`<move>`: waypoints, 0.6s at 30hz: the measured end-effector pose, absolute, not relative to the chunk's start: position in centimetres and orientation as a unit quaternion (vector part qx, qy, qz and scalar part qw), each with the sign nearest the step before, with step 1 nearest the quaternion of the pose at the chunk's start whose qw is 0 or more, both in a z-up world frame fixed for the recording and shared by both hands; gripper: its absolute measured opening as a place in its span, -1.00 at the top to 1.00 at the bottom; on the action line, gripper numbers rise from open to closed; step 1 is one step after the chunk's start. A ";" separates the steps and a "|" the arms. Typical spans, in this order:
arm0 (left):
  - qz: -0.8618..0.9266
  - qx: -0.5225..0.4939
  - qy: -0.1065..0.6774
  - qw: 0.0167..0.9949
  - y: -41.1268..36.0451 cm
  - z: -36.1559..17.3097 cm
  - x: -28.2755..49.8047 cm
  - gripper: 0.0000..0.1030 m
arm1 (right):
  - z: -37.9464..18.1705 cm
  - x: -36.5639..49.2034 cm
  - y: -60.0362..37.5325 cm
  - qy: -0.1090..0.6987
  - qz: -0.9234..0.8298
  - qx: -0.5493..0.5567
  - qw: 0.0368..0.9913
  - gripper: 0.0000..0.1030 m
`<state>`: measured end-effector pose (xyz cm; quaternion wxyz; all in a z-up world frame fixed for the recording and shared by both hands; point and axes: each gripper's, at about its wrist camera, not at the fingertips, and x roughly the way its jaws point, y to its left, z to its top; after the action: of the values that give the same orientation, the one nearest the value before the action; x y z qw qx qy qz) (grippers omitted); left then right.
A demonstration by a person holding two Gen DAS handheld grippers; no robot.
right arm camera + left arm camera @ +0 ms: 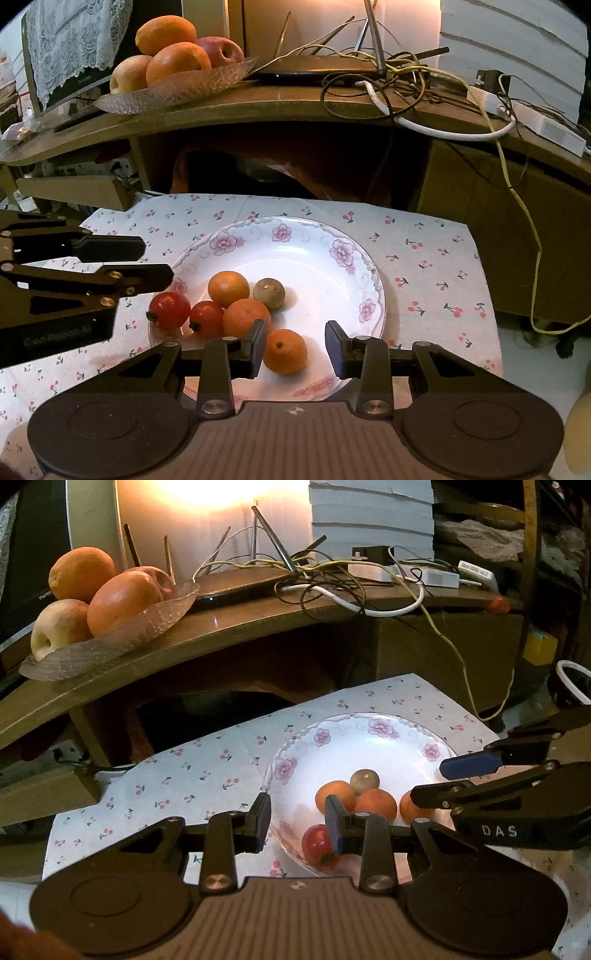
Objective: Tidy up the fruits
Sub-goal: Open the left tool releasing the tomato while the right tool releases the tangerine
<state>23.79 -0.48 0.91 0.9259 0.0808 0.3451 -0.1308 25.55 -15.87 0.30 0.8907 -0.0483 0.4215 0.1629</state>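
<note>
A flowered white plate [295, 225] on a cherry-print cloth [424, 258] holds three small oranges, two red tomatoes [169, 310] and a brown round fruit [269, 293]. My right gripper [295, 349] is low over the plate's near side. One small orange [284, 350] lies between its jaws, clear of the right pad, so the pads do not grip it. My left gripper [298, 825] hovers at the plate's [369, 720] left rim, jaws apart and empty, close to a tomato [317, 843]. Each gripper shows in the other's view: the right gripper [443, 779] and the left gripper [159, 262].
A wooden shelf [258, 107] overhangs the far side of the cloth. On it stands a glass dish [177, 88] with big oranges and apples, also seen as the glass dish [110, 642] in the left wrist view. Tangled cables [388, 81] and a white power strip [546, 125] lie to the right.
</note>
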 end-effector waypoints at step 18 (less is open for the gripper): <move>-0.151 0.102 0.389 0.903 -0.1 -0.3 17.2 0.25 | 0.9 23.2 -15.1 0.428 0.194 -0.051 0.881 0.17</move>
<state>17.17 -0.11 -0.32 0.9030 0.1018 0.3891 -0.1514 23.16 -15.09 0.92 0.8812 -0.0509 0.4281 0.1939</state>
